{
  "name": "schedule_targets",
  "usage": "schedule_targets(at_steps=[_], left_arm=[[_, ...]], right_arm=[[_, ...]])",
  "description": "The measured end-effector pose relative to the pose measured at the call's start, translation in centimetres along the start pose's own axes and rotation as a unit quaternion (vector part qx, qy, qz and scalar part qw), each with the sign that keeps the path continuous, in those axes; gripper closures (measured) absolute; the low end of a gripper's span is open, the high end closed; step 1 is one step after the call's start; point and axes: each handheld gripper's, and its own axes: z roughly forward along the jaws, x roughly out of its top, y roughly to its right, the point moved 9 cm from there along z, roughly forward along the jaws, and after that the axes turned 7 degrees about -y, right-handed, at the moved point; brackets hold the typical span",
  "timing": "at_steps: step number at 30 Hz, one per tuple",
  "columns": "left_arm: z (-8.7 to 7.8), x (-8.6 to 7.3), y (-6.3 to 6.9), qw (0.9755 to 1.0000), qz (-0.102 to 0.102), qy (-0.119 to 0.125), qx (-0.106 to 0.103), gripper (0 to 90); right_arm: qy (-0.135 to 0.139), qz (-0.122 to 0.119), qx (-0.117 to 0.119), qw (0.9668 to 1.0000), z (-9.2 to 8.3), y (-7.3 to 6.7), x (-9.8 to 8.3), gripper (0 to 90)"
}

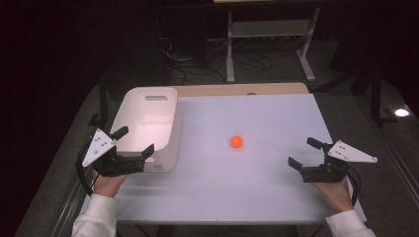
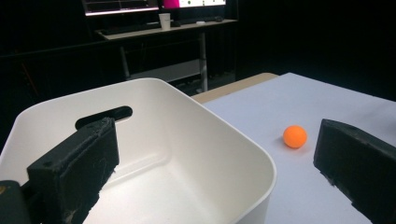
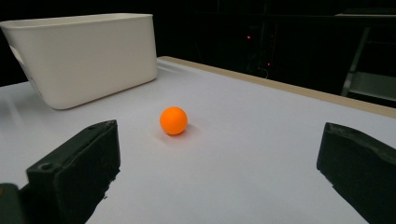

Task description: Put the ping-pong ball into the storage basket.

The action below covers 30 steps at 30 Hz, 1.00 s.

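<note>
A small orange ball (image 1: 236,141) lies on the white table (image 1: 257,187), right of centre. A white plastic bin (image 1: 170,129) with a handle slot stands at the left. My left gripper (image 1: 133,141) is open at the bin's near edge, its jaws spread over the near rim, nothing between them. In the left gripper view the bin (image 2: 210,135) looks empty and the ball (image 2: 295,136) sits beyond it to the right. My right gripper (image 1: 304,153) is open near the table's right edge, apart from the ball. The right gripper view has the ball (image 3: 173,120) ahead between the jaws.
The table's wooden far edge (image 1: 237,89) shows behind the white top. Beyond it stand a metal table frame and cables (image 1: 232,54) on a dark floor. A desk with a cup (image 2: 164,20) is far off in the left gripper view.
</note>
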Motion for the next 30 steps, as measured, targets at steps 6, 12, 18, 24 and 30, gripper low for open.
schedule_targets(at_steps=[6,12,18,24,30], left_arm=[[0.4,0.5,0.0,0.9999,0.004,-0.01,-0.009,0.0],[0.7,1.1,0.2,0.9993,0.015,-0.027,-0.021,0.0],[1.2,1.5,0.5,0.9982,0.022,-0.043,-0.037,0.0],[1.6,1.9,0.6,0.9972,0.035,-0.054,-0.04,0.0],[2.5,2.1,0.8,0.9955,0.044,-0.07,-0.047,0.0]], right_arm=[[-0.001,0.001,0.001,1.0,0.0,0.0,0.0,0.0],[-0.003,0.001,0.001,1.0,0.1,0.0,-0.1,0.0],[-0.01,0.001,0.005,0.9999,0.2,-0.1,-0.3,0.0],[-0.008,0.002,0.006,0.9999,0.2,-0.1,-0.2,0.0],[-0.011,0.002,0.007,0.9999,0.3,-0.2,-0.3,0.0]])
